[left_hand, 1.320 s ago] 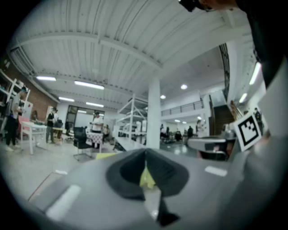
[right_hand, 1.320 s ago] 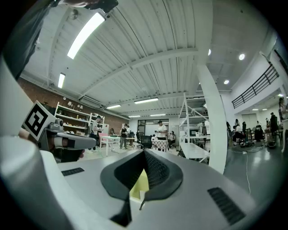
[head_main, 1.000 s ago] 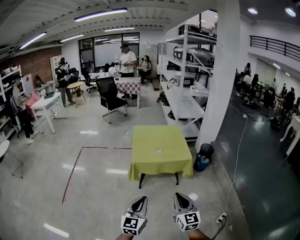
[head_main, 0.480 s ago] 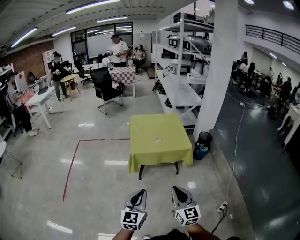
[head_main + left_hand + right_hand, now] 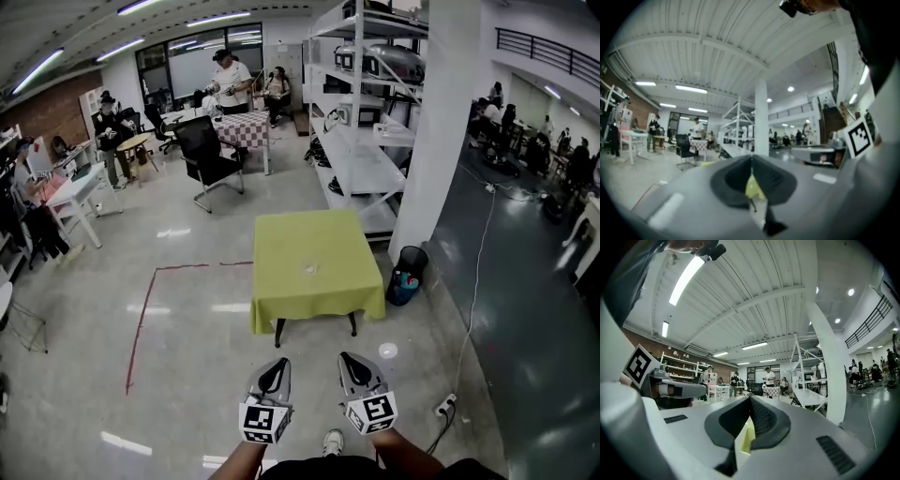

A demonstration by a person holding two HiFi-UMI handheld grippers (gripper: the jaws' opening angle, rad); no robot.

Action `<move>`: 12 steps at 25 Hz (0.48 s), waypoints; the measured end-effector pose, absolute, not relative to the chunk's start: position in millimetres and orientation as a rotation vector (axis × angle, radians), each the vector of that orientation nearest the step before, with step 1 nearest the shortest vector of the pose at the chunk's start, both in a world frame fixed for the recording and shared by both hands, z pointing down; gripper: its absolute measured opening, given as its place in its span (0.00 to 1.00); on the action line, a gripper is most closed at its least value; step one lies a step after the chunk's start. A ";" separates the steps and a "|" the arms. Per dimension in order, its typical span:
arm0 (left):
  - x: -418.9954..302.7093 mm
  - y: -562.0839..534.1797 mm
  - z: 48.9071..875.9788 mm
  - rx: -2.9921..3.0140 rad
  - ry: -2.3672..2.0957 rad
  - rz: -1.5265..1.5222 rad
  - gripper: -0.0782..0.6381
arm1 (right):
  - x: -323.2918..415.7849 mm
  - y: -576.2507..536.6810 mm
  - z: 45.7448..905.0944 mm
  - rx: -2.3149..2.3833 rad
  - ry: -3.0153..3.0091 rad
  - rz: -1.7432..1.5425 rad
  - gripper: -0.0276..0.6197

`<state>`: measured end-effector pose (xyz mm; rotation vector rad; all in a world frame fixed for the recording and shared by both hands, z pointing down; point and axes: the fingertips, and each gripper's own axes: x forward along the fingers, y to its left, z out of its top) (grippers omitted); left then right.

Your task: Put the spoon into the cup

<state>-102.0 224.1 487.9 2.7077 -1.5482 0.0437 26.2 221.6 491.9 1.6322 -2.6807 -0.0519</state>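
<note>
Yellow-green tablecloth [image 5: 298, 246], checkered table cover [image 5: 242, 128]

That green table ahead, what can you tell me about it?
The table is square and covered by a yellow-green cloth that drapes well down over the near side. Two dark legs show beneath that edge. It stands upright on the glossy grey floor, apart from the white pillar and the dark bin on its right. Something small and pale lies near the middle of the top, too small to identify.
</note>
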 end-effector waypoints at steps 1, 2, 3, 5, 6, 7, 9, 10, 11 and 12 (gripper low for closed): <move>-97.7 217.6 486.7 2.703 -1.552 0.040 0.13 | 28.8 216.0 491.4 1.620 -2.689 -0.050 0.05; -92.6 211.6 485.0 2.701 -1.553 0.038 0.13 | 31.7 210.8 490.6 1.610 -2.696 -0.046 0.05; -86.8 206.1 483.3 2.703 -1.553 0.038 0.13 | 35.0 206.1 490.1 1.602 -2.700 -0.039 0.05; -75.5 194.5 482.3 2.705 -1.555 0.048 0.13 | 42.6 198.6 492.0 1.587 -2.709 -0.022 0.05; -71.1 188.4 483.2 2.701 -1.560 0.053 0.13 | 47.0 195.2 494.4 1.581 -2.713 -0.013 0.05; -67.4 182.5 484.5 2.695 -1.567 0.059 0.13 | 52.1 191.5 497.6 1.578 -2.718 0.001 0.05; -59.8 172.4 486.3 2.691 -1.582 0.075 0.13 | 63.6 182.6 502.9 1.575 -2.727 0.035 0.05; -55.6 168.6 486.1 2.695 -1.590 0.085 0.13 | 69.4 178.0 504.1 1.573 -2.732 0.051 0.05; -51.9 165.4 485.5 2.698 -1.600 0.095 0.13 | 74.7 173.8 504.6 1.572 -2.736 0.064 0.05; -49.1 162.2 485.1 2.697 -1.609 0.100 0.13 | 79.2 169.8 505.0 1.572 -2.739 0.073 0.05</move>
